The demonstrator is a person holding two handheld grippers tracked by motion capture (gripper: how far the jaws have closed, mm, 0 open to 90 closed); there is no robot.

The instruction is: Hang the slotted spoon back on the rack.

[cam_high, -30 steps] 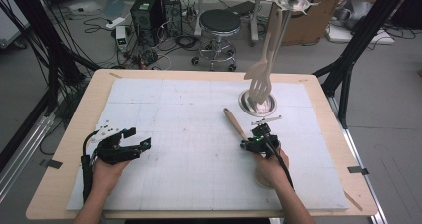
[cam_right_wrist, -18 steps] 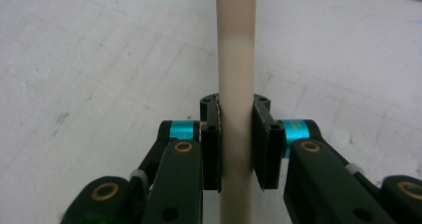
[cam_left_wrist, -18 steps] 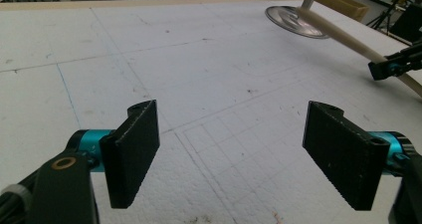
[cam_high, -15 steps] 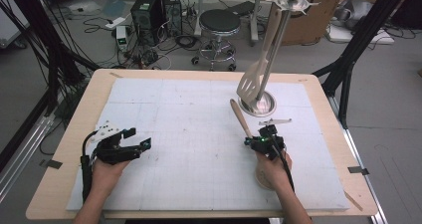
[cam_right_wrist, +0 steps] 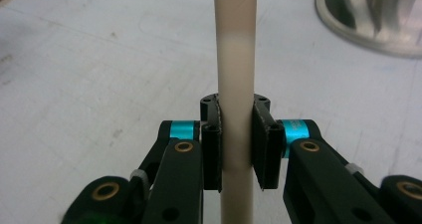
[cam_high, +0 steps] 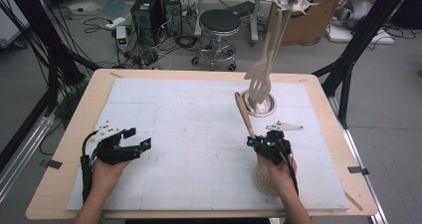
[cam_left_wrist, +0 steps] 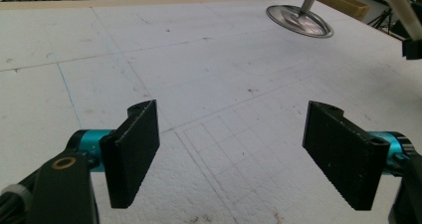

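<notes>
on the white foam mat [cam_high: 189, 129] — wooden table [cam_high: 74, 134], cluttered floor beyond.

Surface [cam_high: 189, 114]: white gridded mat, bare across its left and middle, open passage from the near edge to the far edge.

Obstacle 1: utensil stand [cam_high: 293, 5], round metal base [cam_high: 261, 104] at right-centre rear, with a pale spatula [cam_high: 263, 69] hanging over the base.

Obstacle 2: wooden-handled skimmer [cam_high: 249, 129], slanting up toward the stand from the right gripper [cam_high: 266, 143], its perforated head low beside the hand.

Obstacle 3: left gripper [cam_high: 130, 143] at near left; the gap between its 2 black pads [cam_left_wrist: 134, 149] stands free.
</notes>
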